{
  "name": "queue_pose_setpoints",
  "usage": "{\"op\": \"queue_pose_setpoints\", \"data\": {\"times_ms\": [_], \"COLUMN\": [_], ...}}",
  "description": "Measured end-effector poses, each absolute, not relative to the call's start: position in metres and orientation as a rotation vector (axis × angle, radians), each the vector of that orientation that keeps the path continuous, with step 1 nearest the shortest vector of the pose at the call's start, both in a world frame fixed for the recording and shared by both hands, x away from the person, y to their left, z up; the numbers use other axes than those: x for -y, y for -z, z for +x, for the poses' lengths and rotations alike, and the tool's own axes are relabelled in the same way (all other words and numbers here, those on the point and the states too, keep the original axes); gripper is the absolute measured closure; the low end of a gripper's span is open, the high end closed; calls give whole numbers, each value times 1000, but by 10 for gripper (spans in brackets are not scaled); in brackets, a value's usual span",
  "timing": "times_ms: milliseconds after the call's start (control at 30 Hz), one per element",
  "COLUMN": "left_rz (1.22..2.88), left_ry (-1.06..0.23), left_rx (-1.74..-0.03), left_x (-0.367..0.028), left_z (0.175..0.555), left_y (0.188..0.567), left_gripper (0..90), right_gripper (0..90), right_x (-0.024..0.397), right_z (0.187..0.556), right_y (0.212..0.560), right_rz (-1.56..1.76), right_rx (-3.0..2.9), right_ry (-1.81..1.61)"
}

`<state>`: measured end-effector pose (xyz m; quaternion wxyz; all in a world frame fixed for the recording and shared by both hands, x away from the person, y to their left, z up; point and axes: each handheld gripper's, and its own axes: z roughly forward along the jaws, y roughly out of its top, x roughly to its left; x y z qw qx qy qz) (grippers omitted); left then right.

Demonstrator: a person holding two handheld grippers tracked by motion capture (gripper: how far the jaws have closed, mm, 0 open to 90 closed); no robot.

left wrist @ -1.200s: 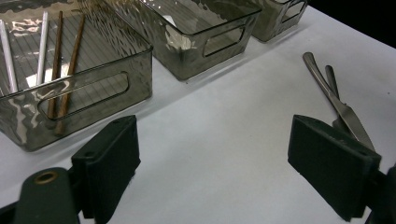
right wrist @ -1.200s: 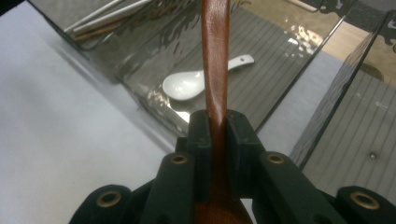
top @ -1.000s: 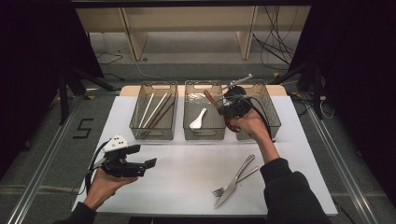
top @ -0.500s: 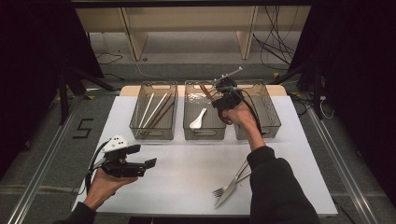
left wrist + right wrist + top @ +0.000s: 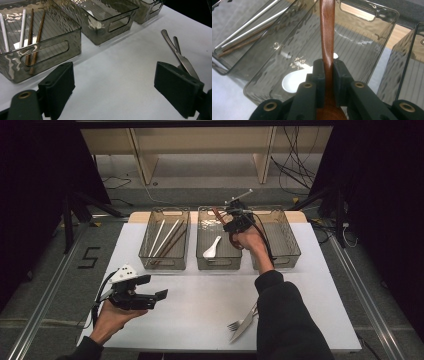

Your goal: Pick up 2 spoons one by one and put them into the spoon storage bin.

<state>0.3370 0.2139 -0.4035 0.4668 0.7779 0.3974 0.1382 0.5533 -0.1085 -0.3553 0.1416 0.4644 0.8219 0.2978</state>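
Right gripper view shows the right gripper (image 5: 327, 75) clamped on a brown wooden spoon (image 5: 327, 32) over the middle bin (image 5: 372, 47), its handle running straight away from the jaws (bowl end cut off below), while the left gripper (image 5: 125, 87) sits released above the table (image 5: 120, 75).

Wooden spoon (image 5: 327, 30): brown, smooth, semi-gloss. Bins (image 5: 220, 262): smoky clear plastic, rippled walls, ribbed floors; white spoon (image 5: 212, 249) glossy, like ceramic. Knife (image 5: 178, 53) and fork (image 5: 236, 324): polished metal; table (image 5: 200, 315): matt white; gripper pads (image 5: 60, 83): matt black.
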Motion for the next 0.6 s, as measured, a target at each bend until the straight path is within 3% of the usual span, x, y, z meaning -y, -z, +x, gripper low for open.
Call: {"op": "queue_pose_setpoints", "data": {"times_ms": [533,600], "left_rz": [1913,1912], "left_ry": [-335,-335], "left_rx": [-966,-965], "left_x": [-213,-214], "left_z": [337,337], "left_y": [404,404], "left_gripper": [158,158], "right_gripper": [806,710], "right_x": [96,94], "right_z": [570,571], "right_y": [377,379], "right_rz": [1394,1397], "right_rx": [-2382,-2400], "right_ry": [-802,-807]}}
